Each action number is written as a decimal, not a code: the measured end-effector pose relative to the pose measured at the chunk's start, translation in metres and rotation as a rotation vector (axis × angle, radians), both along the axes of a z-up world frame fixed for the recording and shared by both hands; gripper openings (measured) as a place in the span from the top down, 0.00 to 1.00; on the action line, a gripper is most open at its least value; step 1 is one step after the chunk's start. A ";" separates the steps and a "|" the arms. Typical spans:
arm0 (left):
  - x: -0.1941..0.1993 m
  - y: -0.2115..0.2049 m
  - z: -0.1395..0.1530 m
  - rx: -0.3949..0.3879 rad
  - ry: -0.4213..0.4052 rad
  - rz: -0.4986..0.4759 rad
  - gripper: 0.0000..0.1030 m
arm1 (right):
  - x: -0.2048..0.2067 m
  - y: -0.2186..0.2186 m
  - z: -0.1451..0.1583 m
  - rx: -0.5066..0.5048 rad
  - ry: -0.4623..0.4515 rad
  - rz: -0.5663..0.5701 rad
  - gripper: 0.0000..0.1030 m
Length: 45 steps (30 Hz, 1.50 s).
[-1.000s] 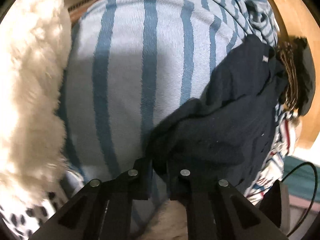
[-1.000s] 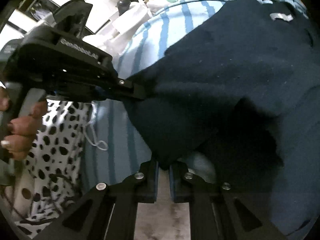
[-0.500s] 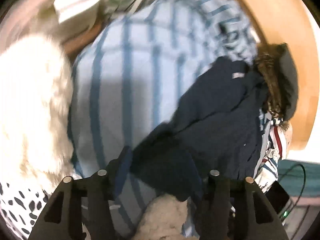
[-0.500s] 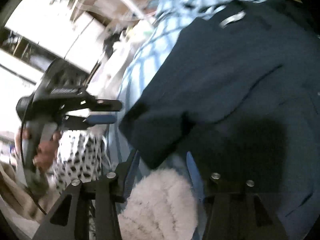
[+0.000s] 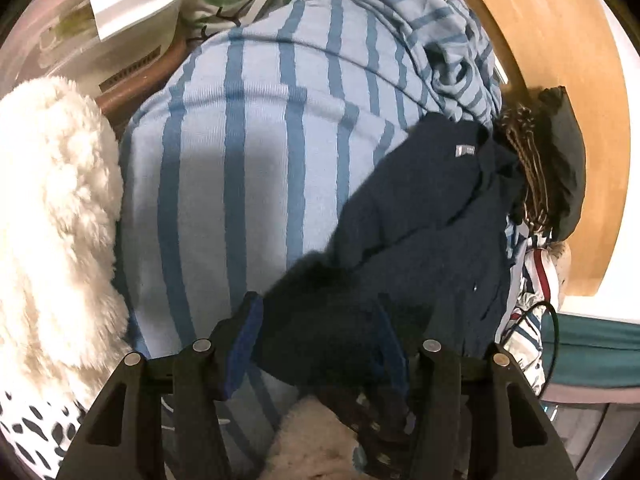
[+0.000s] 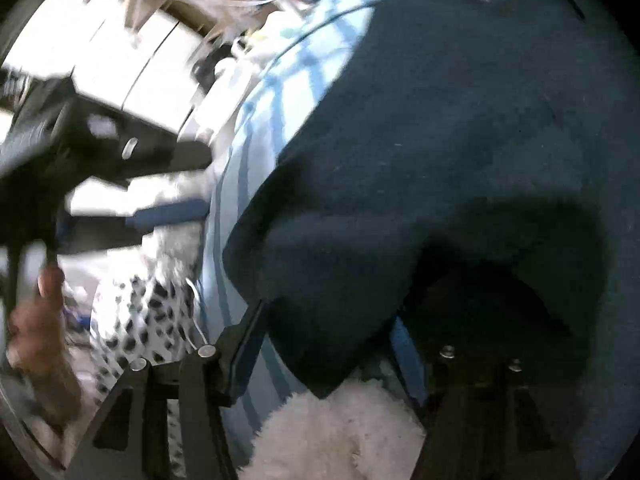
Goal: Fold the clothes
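A navy garment (image 5: 420, 220) lies folded over on a light-blue striped cloth (image 5: 260, 140). In the left wrist view my left gripper (image 5: 316, 332) is open, and the garment's near corner lies loose between its wide-apart fingers (image 5: 244, 332). The right wrist view shows the same navy garment (image 6: 440, 160) filling the right side. My right gripper (image 6: 326, 344) is open there too, its fingers straddling the garment's lower corner without pinching it. The left gripper (image 6: 176, 184) appears blurred at the left, open, held by a hand (image 6: 36, 320).
White fluffy fabric (image 5: 52, 200) lies to the left, and spotted fabric (image 5: 32, 432) shows at the bottom left. A wooden surface (image 5: 560, 60) curves along the right. Beside it sit a brown braided item (image 5: 528, 160), a red-striped cloth (image 5: 536, 280) and a black cable (image 5: 554, 320).
Both grippers were shut on the navy garment's edge a second ago. They have opened, let it drop onto the striped cloth and drawn back slightly.
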<state>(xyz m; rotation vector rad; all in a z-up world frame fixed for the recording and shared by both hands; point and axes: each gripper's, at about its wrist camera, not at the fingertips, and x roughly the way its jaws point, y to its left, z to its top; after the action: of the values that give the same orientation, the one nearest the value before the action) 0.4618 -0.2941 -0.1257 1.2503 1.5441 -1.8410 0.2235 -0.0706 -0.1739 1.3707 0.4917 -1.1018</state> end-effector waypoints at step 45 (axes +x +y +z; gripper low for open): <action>-0.044 -0.008 -0.002 -0.021 0.099 -0.117 0.44 | -0.194 -0.027 0.132 -0.257 0.297 -0.690 0.93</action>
<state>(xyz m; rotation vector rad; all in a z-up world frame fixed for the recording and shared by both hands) 0.4177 -0.3021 -0.1277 1.2817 1.5278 -2.0154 0.0295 -0.0981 -0.0414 1.1734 0.0634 -1.8782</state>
